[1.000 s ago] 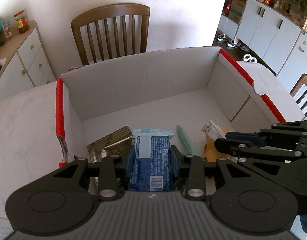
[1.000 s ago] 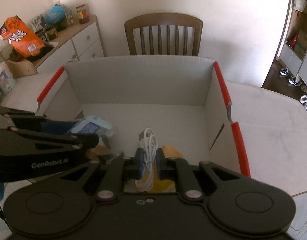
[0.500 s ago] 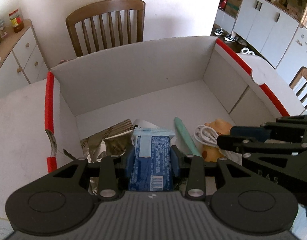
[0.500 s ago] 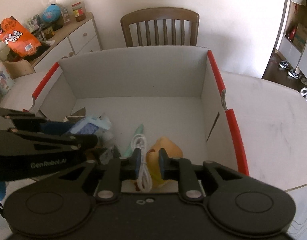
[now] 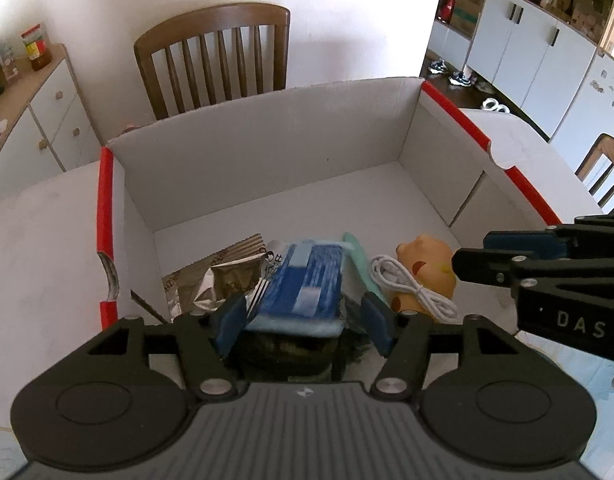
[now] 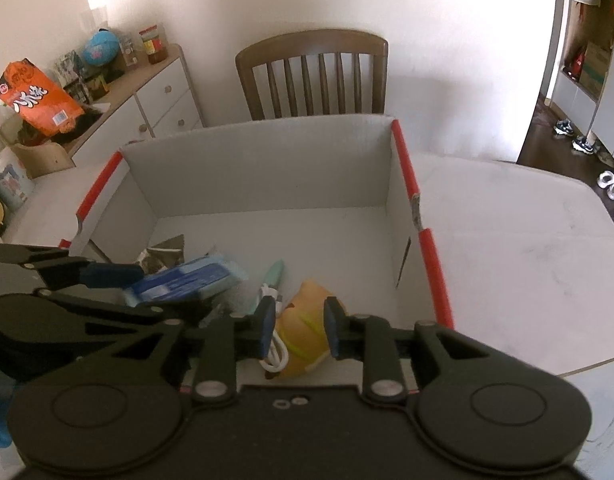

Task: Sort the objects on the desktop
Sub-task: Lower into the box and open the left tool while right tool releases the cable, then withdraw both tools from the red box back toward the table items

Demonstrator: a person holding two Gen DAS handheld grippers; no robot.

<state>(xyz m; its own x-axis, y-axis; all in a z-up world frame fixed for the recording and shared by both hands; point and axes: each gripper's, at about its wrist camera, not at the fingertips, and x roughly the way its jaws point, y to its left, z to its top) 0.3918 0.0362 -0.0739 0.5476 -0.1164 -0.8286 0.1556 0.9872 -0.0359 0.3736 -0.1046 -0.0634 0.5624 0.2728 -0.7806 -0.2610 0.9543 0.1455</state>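
Blue tissue pack (image 5: 303,288), coiled white cable (image 5: 411,288), orange toy (image 5: 429,266), mint pen (image 5: 357,258), foil wrapper (image 5: 223,280) inside white red-edged box (image 5: 267,176).

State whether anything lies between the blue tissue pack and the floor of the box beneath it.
Yes. The blue tissue pack, between the open left gripper fingers, lies on a dark crumpled wrapper, which separates it from the white box floor. A foil packet lies beside it.

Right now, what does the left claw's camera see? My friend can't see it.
The left claw is open over a blue packet lying in a white cardboard box, beside a white cable and an orange toy.
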